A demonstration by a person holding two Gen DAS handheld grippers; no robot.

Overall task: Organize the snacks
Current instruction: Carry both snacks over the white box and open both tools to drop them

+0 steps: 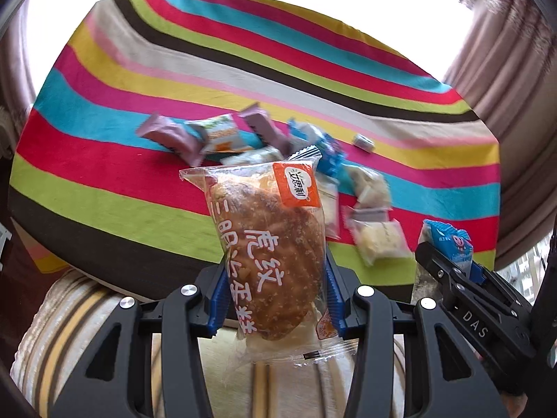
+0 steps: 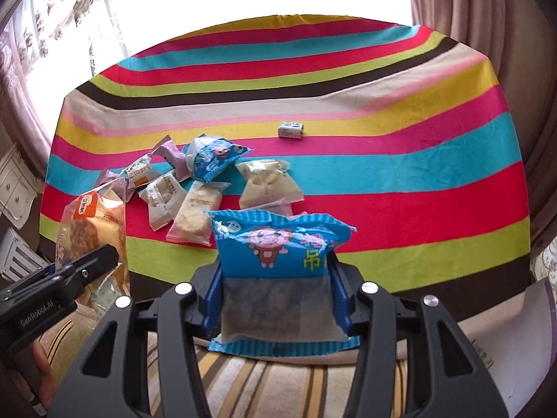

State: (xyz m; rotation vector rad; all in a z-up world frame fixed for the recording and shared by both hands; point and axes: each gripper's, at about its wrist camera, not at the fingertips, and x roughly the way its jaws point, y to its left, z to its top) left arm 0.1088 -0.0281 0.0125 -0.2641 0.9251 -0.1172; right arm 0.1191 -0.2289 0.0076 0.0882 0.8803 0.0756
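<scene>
A loose heap of small snack packets (image 2: 195, 188) lies toward the table's (image 2: 417, 181) left side, a small box (image 2: 291, 129) apart behind it. The left gripper (image 1: 275, 299) clamps a clear-wrapped cake (image 1: 271, 250); the right gripper (image 2: 275, 296) clamps a blue snack bag (image 2: 278, 254), both over the near edge. The table's right half lies bare.

"DAS" on right gripper (image 1: 449, 261); "GenRobot.AI" on left gripper (image 2: 83, 264)
</scene>
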